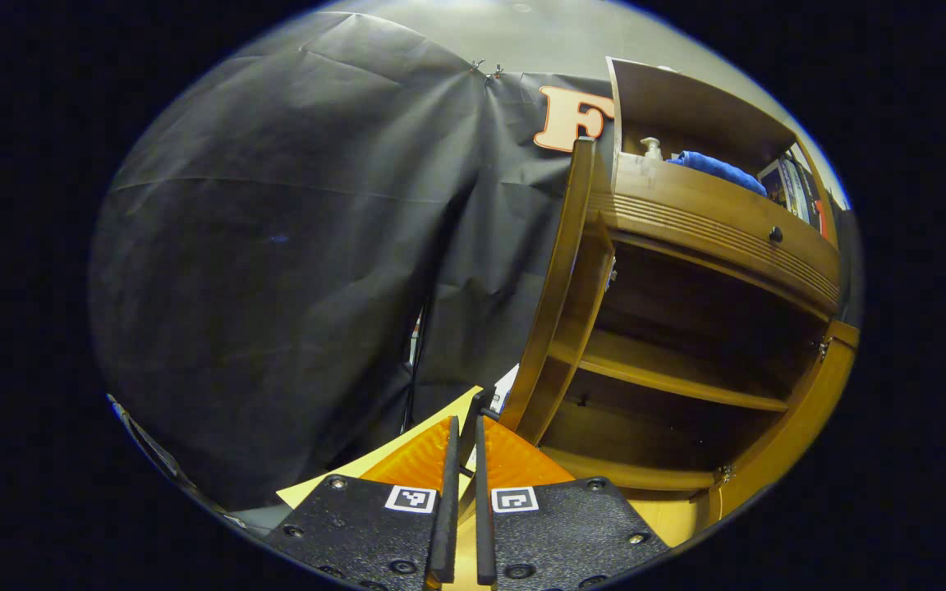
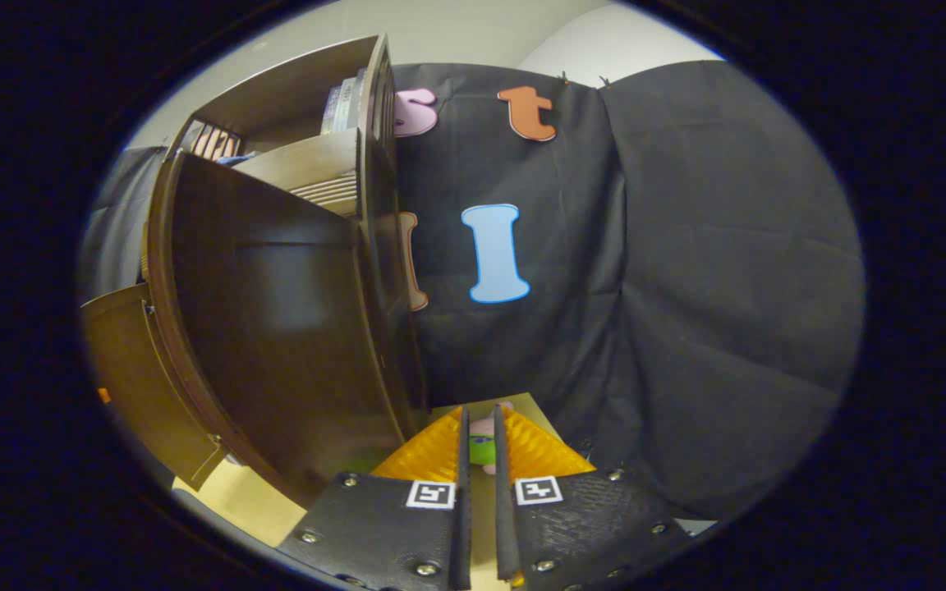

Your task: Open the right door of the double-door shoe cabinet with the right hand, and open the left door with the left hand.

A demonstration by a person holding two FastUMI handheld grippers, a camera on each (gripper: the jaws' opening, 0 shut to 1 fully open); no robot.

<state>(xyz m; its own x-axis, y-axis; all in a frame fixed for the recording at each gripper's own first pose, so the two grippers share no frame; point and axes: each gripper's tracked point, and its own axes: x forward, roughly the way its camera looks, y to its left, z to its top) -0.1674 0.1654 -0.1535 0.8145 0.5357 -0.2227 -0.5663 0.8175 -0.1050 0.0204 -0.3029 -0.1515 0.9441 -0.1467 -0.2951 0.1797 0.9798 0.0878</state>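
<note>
The wooden shoe cabinet (image 1: 711, 230) stands with both doors swung out and its bare inner shelves (image 1: 670, 377) showing. In the left gripper view the left door (image 1: 559, 279) is seen almost edge-on just ahead of my left gripper (image 1: 463, 460), which is shut with nothing between its fingers and is not touching the door. The right door (image 1: 801, 419) hangs open at the far right. In the right gripper view that right door's dark inner face (image 2: 276, 328) is close on the left, beside my shut, empty right gripper (image 2: 479, 460). The left door (image 2: 132, 377) shows farther left.
A drawer front with a dark knob (image 1: 775, 235) runs above the shelves; a blue cloth (image 1: 715, 168) and a pump bottle (image 1: 651, 148) lie on top. A small pink and green toy (image 2: 485, 439) sits on the pale floor (image 2: 251, 501) ahead of the right gripper. Black cloth walls surround.
</note>
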